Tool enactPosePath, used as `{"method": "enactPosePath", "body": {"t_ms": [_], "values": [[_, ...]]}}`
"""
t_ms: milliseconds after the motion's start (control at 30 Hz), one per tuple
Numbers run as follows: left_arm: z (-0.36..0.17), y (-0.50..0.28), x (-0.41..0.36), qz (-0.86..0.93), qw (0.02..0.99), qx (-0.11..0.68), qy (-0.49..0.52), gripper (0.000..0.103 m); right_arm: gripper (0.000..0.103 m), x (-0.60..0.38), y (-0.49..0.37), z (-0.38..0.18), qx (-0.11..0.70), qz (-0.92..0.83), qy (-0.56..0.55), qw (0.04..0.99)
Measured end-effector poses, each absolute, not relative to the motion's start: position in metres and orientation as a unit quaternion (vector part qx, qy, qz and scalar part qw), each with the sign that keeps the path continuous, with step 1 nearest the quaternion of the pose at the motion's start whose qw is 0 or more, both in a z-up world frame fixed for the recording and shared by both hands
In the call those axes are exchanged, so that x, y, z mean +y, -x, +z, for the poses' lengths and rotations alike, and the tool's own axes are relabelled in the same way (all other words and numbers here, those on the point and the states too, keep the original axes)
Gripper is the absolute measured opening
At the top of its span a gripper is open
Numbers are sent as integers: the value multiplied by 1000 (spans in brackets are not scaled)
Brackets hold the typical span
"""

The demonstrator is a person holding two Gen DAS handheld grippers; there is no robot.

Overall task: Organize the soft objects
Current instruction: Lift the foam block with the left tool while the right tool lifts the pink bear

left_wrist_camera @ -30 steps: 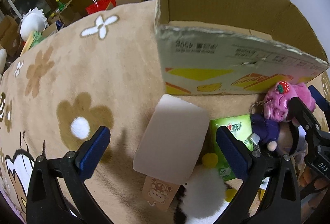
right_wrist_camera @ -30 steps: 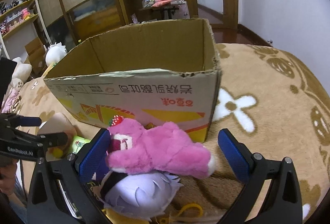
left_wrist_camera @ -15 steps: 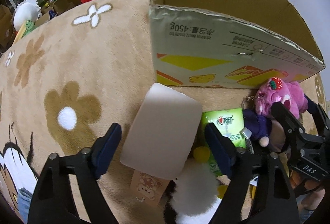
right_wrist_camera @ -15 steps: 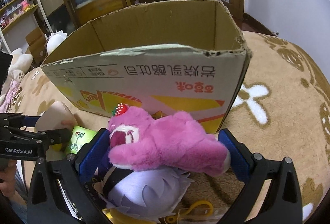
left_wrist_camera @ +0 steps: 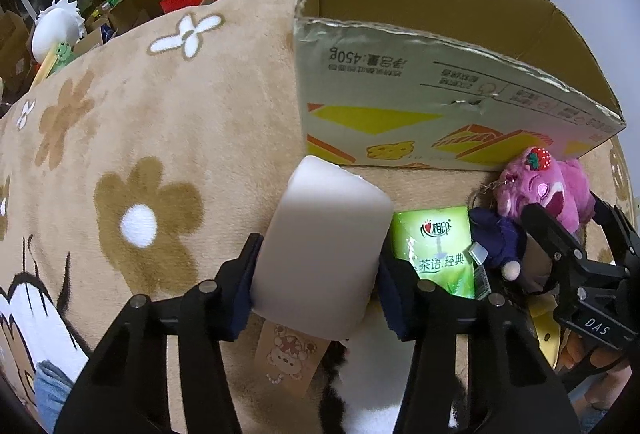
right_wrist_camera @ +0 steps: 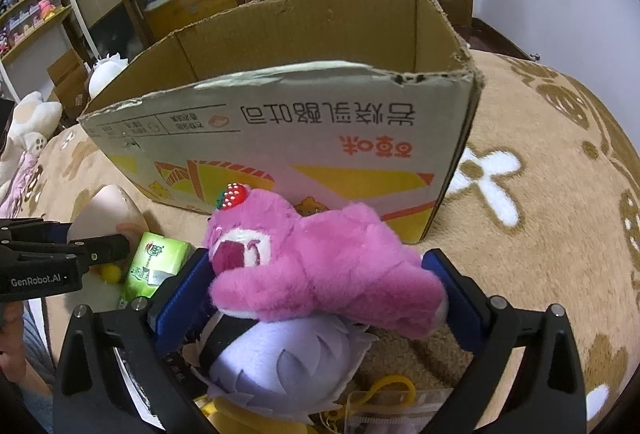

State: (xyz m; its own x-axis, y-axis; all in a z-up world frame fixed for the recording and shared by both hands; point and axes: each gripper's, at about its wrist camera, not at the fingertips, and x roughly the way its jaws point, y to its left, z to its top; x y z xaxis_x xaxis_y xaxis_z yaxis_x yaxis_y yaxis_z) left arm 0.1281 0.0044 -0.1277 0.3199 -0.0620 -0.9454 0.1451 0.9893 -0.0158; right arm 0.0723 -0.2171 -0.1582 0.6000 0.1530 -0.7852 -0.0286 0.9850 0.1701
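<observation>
In the left wrist view the left gripper [left_wrist_camera: 316, 284] is closing on the white foam pad [left_wrist_camera: 320, 250] at lower centre, pads touching both long edges, its long axis pointing up-frame to the open cardboard box [left_wrist_camera: 440, 122] just beyond. The right gripper [right_wrist_camera: 320, 290] straddles the pink plush bear [right_wrist_camera: 320, 270], unclenched, box directly above

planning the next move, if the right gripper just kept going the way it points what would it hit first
Probably the pink plush bear, already lying between the right gripper fingers; beyond it stands the cardboard box wall. Depth is hard to judge.
</observation>
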Motion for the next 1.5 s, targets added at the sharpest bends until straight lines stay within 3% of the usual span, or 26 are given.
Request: {"method": "enactPosePath", "body": {"t_ms": [1500], "values": [[-70,-86,6,-54,876,479,-22,50,98,-227,-11,-114,356,31,-75,931]]}}
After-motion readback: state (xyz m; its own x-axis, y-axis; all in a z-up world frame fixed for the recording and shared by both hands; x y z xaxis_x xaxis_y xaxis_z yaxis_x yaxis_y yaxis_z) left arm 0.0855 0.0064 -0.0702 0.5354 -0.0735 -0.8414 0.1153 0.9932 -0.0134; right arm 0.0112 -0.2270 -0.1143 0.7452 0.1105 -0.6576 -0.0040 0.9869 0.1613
